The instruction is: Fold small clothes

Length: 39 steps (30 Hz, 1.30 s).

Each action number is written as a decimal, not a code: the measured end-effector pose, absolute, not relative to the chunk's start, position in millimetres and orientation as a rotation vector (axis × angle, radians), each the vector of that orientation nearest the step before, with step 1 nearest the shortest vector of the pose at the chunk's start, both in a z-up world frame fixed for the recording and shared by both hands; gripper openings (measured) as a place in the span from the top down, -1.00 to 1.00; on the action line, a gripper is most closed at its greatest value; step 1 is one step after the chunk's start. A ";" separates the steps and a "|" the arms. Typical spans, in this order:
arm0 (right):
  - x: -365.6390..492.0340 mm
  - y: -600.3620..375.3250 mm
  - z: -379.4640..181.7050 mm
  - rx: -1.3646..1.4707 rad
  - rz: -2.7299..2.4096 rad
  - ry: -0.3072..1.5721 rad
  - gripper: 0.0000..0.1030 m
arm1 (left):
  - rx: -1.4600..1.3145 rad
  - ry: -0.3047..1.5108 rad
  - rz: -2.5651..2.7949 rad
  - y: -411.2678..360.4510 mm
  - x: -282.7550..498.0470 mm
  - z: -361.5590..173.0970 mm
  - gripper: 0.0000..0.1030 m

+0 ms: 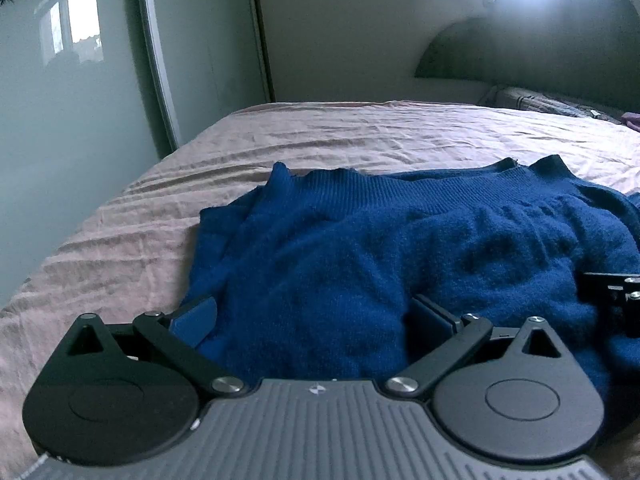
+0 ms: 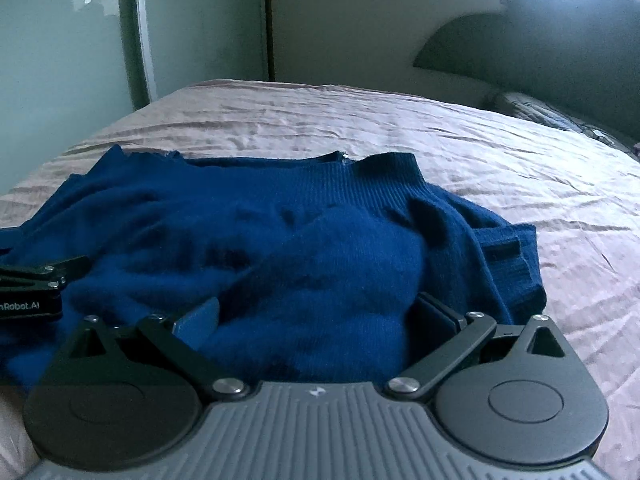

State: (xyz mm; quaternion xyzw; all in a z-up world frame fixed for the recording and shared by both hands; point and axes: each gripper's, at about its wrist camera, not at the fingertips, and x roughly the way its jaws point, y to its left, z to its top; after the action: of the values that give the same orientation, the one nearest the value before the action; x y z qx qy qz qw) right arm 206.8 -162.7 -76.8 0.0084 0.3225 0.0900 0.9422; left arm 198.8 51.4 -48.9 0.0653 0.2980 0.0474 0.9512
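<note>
A dark blue knitted sweater (image 1: 360, 248) (image 2: 240, 232) lies bunched on a pink bed sheet (image 1: 280, 140) (image 2: 480, 160), its ribbed edge (image 1: 400, 188) on the far side. My left gripper (image 1: 314, 320) is low over the sweater's near left part, open wide, with a hump of knit rising between its fingers (image 1: 196, 320). Over the near right part my right gripper (image 2: 316, 320) is also open, fabric bulging between its fingers (image 2: 434, 316). Each gripper's black linkage shows at the edge of the other's view (image 1: 612, 300) (image 2: 32, 280). The sweater's near edge is hidden under both grippers.
Glossy sliding wardrobe doors (image 1: 80, 80) stand along the bed's left side. A dark curved headboard (image 1: 540, 48) and a patterned pillow (image 1: 540, 102) are at the far right. Wrinkled sheet stretches beyond and to both sides of the sweater.
</note>
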 end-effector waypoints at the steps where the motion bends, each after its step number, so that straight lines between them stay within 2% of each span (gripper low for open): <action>1: 205.7 -163.1 -78.3 0.025 0.182 0.649 -1.00 | 0.132 0.606 0.096 51.3 198.6 -49.0 -1.00; 10: 201.4 -163.5 -71.7 0.049 0.159 0.669 -1.00 | 0.142 0.602 0.079 52.6 196.1 -45.6 -1.00; 20: 160.9 -124.4 -46.8 -0.105 0.241 0.526 -1.00 | 0.136 0.555 0.105 98.1 182.3 -13.0 -0.96; 31: 109.6 -40.8 -41.7 -0.381 0.447 0.424 -1.00 | -0.029 0.734 0.055 159.4 250.5 -13.8 -0.94; 33: 99.8 -25.5 -45.8 -0.451 0.484 0.399 -1.00 | -0.088 0.756 0.055 165.3 261.8 -13.6 -0.82; 37: 93.1 -5.3 -58.3 -0.536 0.519 0.384 -1.00 | -0.035 0.677 0.060 153.7 272.4 -0.8 -0.68; 39: 95.7 -3.7 -61.0 -0.524 0.523 0.398 -1.00 | 0.006 0.680 -0.027 142.2 283.0 3.3 -0.47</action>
State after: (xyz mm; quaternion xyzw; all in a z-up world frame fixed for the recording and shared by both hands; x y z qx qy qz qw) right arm 95.7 -3.7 -61.0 -0.2546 0.1934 0.2536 0.9129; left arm 283.0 142.2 3.3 0.0027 0.3333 -0.0132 0.9427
